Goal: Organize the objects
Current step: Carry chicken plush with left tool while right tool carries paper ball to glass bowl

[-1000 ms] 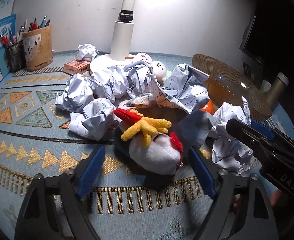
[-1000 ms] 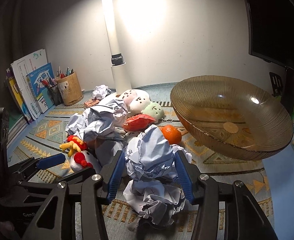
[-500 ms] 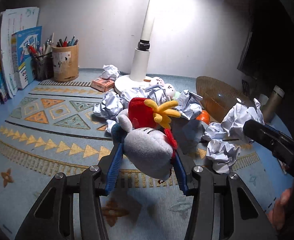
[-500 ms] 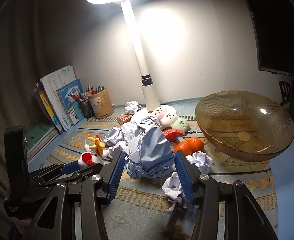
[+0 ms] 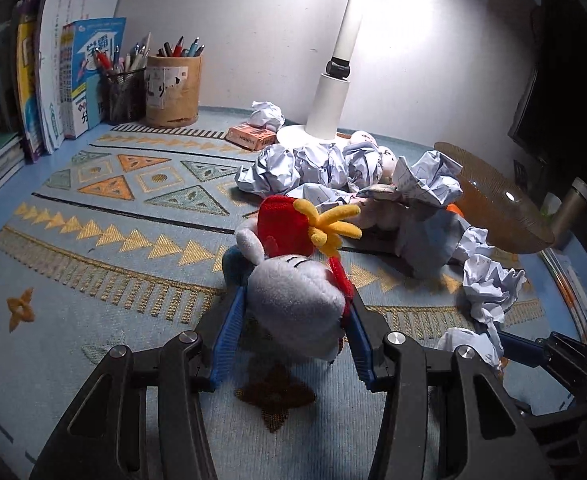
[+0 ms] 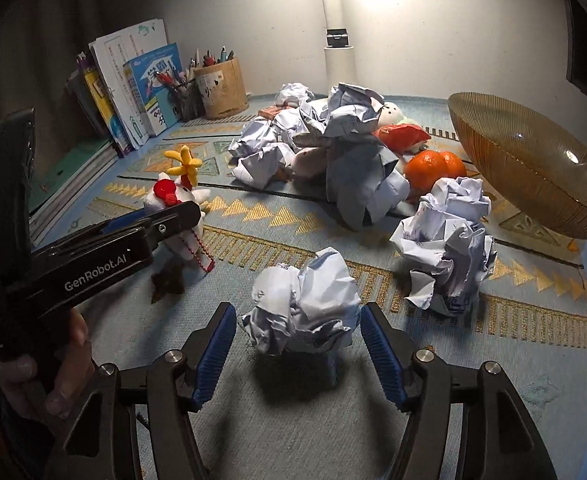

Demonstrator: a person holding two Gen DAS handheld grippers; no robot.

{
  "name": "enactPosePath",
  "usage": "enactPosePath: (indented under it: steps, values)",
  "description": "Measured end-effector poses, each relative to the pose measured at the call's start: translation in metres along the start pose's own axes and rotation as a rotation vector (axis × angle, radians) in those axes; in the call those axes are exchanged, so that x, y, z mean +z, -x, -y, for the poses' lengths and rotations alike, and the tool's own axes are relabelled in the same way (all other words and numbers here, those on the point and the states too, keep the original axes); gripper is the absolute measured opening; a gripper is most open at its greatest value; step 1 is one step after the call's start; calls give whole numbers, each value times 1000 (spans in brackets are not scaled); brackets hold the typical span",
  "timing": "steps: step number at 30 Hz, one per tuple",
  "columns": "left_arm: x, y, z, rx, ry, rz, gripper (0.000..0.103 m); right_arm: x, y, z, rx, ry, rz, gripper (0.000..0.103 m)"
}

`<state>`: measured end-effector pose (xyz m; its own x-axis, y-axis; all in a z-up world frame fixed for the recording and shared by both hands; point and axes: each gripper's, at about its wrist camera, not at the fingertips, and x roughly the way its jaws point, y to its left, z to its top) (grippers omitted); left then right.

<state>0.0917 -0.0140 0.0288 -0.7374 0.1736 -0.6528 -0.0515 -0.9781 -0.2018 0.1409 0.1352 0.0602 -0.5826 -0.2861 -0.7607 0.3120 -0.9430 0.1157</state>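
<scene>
Paper ball dropped from opening right gripper; left gripper clamps plush chicken; oranges clear only right view.

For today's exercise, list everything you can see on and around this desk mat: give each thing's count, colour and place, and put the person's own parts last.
plush chicken toy: one, white, red and yellow, gripped in left gripper
crumpled paper balls: several, white, one between the right gripper's fingers, rest heaped mid-mat
oranges: two, orange, beside the bowl
bowl: one, amber, right side
other plush toys: a few, pale and red, behind the paper heap
small box: one, orange, near lamp base
lamp: one, white, at back
pen holders: two, tan and black mesh, back left
books: several, upright, far left
mat: one, blue, patterned
left gripper: closed on toy
right gripper: jaws opening, pads clear of paper
hand: one, holding the left gripper
</scene>
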Motion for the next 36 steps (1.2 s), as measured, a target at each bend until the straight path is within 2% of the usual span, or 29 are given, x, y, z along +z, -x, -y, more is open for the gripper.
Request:
enactPosePath:
  steps: [3, 5, 12, 13, 14, 15, 17, 20, 23, 27, 30, 32, 36]
  values:
    - [-1, 1, 0, -14, -1, 8, 46, -5, 4, 3, 1, -3, 3, 81]
    - [-1, 1, 1, -16, -6, 5, 46, -7, 6, 7, 1, -21, 0, 85]
    - [-1, 1, 7, -6, -27, -4, 46, -18, 3, 18, 71, -78, -31, 85]
    - [-1, 2, 8, 5, -33, 0, 46, -17, 1, 18, 77, -78, -33, 83]
    - [-1, 3, 10, 10, -37, 4, 46, -17, 0, 18, 84, -73, -37, 69]
    - [0, 5, 12, 3, -37, 4, 46, -16, -1, 17, 88, -64, -44, 49]
    - [4, 13, 19, -16, -38, 11, 46, -14, 5, 17, 86, -56, -20, 48]
    - [19, 30, 44, -47, -81, 60, 46, -3, 32, 27, 73, -52, 62, 47]
    - [42, 42, 79, -105, -129, 105, 46, 18, 73, 55, 3, -79, 181, 47]
    - [78, 28, 130, -163, -158, 109, 46, 43, 120, 105, -189, -154, 323, 47]
    - [102, 1, 166, -238, -176, 72, 46, 60, 127, 149, -302, -242, 350, 48]
    - [113, -21, 186, -265, -189, 42, 46, 68, 121, 175, -322, -291, 337, 48]
    - [121, -52, 212, -258, -220, 26, 47, 77, 102, 200, -327, -350, 293, 48]
